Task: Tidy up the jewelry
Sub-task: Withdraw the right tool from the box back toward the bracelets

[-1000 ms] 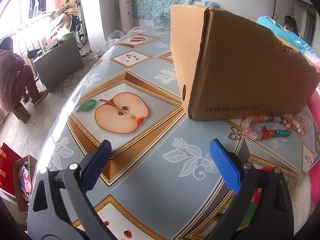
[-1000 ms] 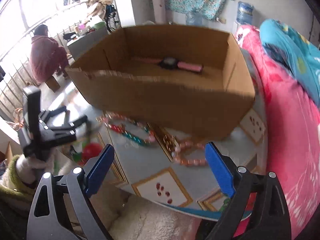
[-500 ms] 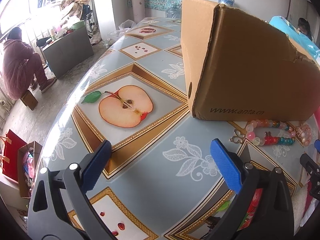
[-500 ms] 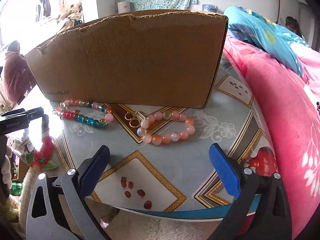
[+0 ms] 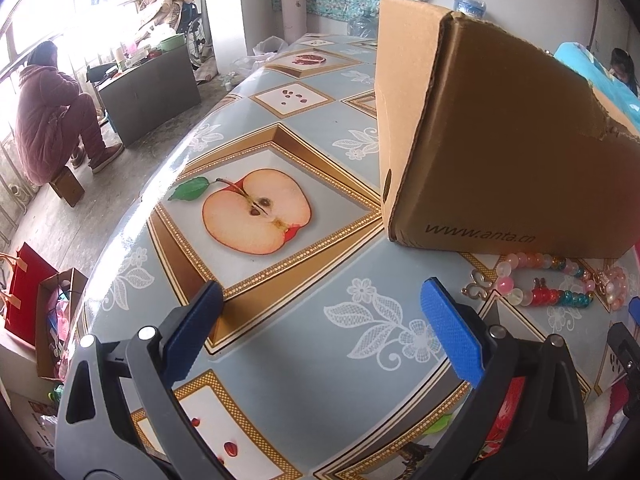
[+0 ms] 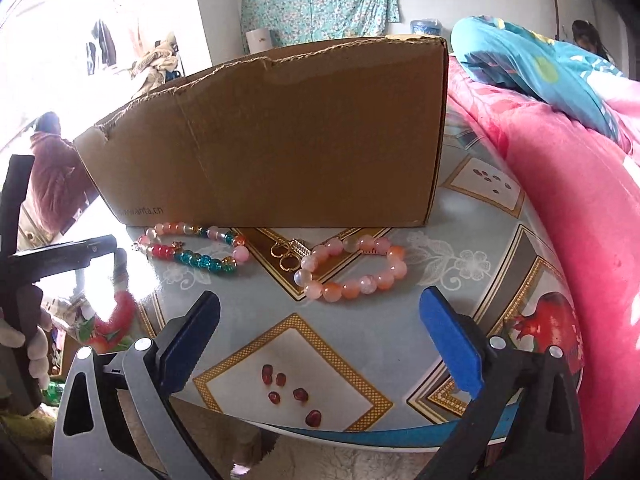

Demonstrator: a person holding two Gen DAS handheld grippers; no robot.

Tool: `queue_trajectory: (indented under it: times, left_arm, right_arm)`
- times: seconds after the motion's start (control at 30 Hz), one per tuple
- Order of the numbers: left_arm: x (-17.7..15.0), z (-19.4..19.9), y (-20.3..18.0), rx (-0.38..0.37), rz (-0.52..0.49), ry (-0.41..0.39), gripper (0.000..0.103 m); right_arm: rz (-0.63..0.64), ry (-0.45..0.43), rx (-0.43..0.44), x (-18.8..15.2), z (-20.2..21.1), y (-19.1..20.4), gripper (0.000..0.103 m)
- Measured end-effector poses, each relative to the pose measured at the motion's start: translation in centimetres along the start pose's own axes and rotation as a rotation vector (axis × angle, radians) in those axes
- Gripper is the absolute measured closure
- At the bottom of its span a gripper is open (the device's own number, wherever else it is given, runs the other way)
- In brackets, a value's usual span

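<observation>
A brown cardboard box [image 6: 280,136] stands on the fruit-print table [image 6: 304,360]; it also shows in the left wrist view [image 5: 500,140]. In front of it lie a multicolour bead bracelet [image 6: 192,246], small gold earrings [image 6: 286,252] and a pink-orange bead bracelet [image 6: 356,268]. The multicolour bracelet also shows in the left wrist view [image 5: 540,284]. My right gripper [image 6: 320,336] is open and empty, just short of the pink-orange bracelet. My left gripper [image 5: 320,328] is open and empty over the table, left of the jewelry. The box's inside is hidden.
A pink and teal quilt [image 6: 568,140] borders the table on the right. A person in a maroon coat [image 5: 52,112] sits on the floor at far left near a grey cabinet [image 5: 148,84]. Red bags [image 5: 28,292] stand below the table's left edge.
My right gripper dropped from above the box, where a pink watch showed inside, to table level facing the bracelets. My left gripper shifted slightly; the box looms larger.
</observation>
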State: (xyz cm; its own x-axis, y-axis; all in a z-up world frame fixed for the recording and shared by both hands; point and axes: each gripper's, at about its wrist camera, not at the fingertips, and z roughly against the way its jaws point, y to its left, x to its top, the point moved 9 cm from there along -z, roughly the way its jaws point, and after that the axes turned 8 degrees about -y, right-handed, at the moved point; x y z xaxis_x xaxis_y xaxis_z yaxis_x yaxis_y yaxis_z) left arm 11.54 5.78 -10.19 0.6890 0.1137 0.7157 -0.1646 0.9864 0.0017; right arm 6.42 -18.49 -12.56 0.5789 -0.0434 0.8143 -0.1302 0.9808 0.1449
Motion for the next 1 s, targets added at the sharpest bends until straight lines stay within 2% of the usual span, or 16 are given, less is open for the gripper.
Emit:
queue_trajectory:
  times: [0.2,0.33,0.77,1.0]
  left_arm:
    - [0.41,-0.28,-0.2,0.014,0.014,0.0,0.007]
    - [0.49,-0.23,-0.29,0.012,0.014,-0.004,0.007]
    - [0.5,-0.25,-0.51,-0.004,0.0,-0.043,0.007]
    - [0.58,-0.24,-0.86,-0.011,-0.01,-0.098,0.007]
  right_arm:
    - [0.005,0.006,0.034,0.11,-0.17,-0.11,0.005]
    - [0.0,-0.023,0.056,0.17,-0.2,-0.52,0.005]
    - [-0.045,-0.077,0.011,0.32,-0.26,-0.51,0.005]
    - [0.016,-0.079,-0.011,-0.12,-0.14,-0.25,0.006]
